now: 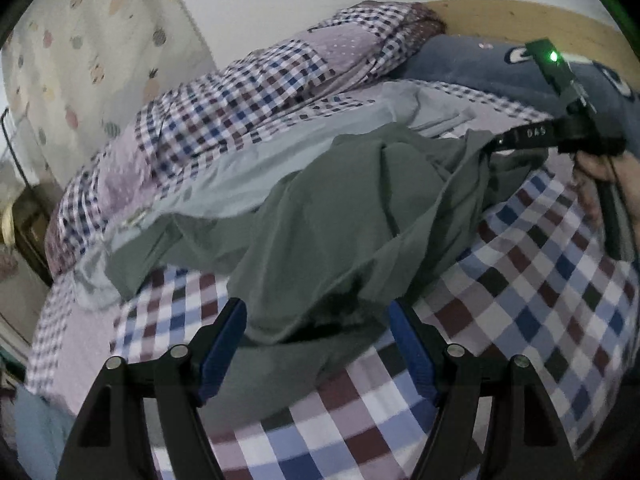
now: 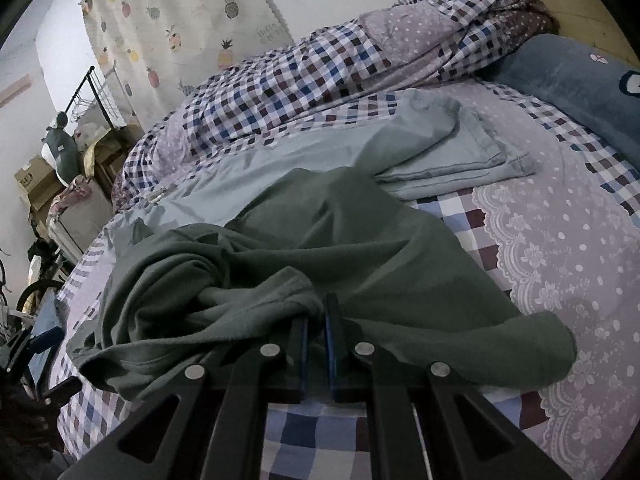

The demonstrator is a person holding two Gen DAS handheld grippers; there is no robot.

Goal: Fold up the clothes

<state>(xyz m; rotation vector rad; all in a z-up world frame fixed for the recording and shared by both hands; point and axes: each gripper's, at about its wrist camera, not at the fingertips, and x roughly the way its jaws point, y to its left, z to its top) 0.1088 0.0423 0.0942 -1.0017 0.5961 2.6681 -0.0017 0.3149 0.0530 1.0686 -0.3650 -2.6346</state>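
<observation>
Green shirt (image 2: 320,248) pinched in our R gripper (image 2: 316,320); L gripper (image 1: 316,320) wide open, shirt hem blurry btw fingers.

Home bedroom. Bed with checked sheet (image 2: 328,432), rumpled checked quilt (image 2: 304,76), blue pillow (image 2: 576,80) against wooden headboard (image 1: 520,24). Pineapple-print curtain (image 2: 172,28), clothes rack (image 2: 94,92), cardboard boxes (image 2: 36,184) along the wall.

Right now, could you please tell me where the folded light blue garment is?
In the right wrist view, the folded light blue garment lies on the bed beyond the green garment, before the blue pillow.
</observation>
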